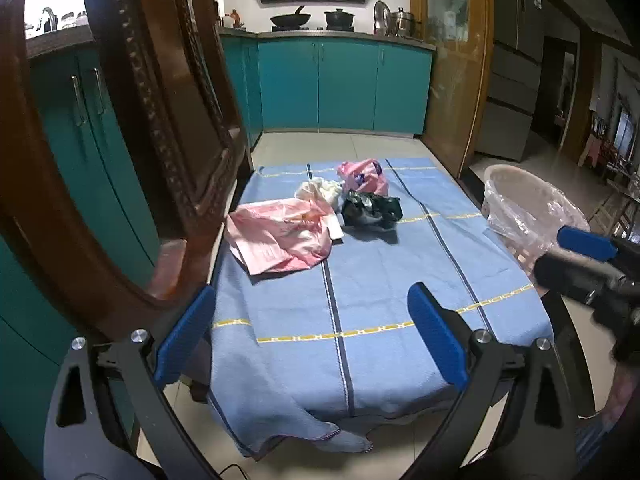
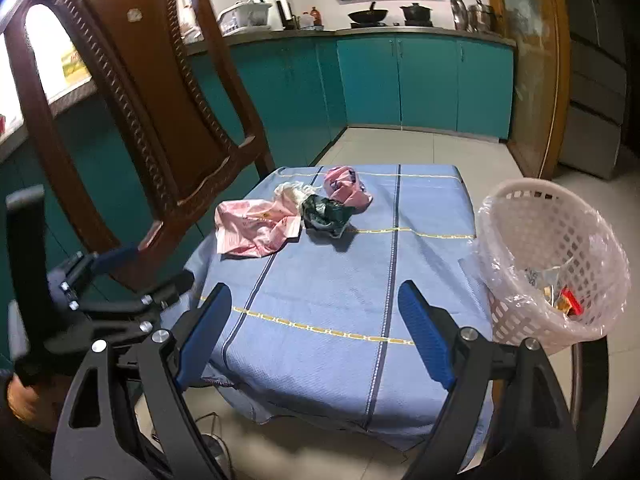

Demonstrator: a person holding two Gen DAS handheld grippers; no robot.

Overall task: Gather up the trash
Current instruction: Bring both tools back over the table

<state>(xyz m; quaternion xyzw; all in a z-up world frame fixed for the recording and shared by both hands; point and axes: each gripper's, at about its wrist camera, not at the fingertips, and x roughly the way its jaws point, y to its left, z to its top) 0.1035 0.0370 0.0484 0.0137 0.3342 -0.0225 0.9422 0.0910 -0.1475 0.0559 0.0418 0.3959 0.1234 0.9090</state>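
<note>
Crumpled trash lies at the far middle of the blue tablecloth (image 1: pixel 360 280): a flat pink plastic bag (image 1: pixel 280 240) (image 2: pixel 252 228), a white wad (image 1: pixel 320 190) (image 2: pixel 294 192), a dark green bag (image 1: pixel 372 210) (image 2: pixel 326 212) and a small pink bag (image 1: pixel 364 176) (image 2: pixel 344 186). A pink lattice basket (image 2: pixel 560 248) lined with clear plastic stands at the table's right edge, with some trash inside. My left gripper (image 1: pixel 312 332) is open and empty above the near table edge. My right gripper (image 2: pixel 316 332) is open and empty, also near the front edge.
A brown carved chair back (image 1: pixel 160 120) (image 2: pixel 160 100) stands close at the table's left side. Teal kitchen cabinets (image 1: pixel 340 84) run behind, with pots on the counter. A wooden door frame (image 1: pixel 460 80) and a grey fridge stand at right. Tiled floor surrounds the table.
</note>
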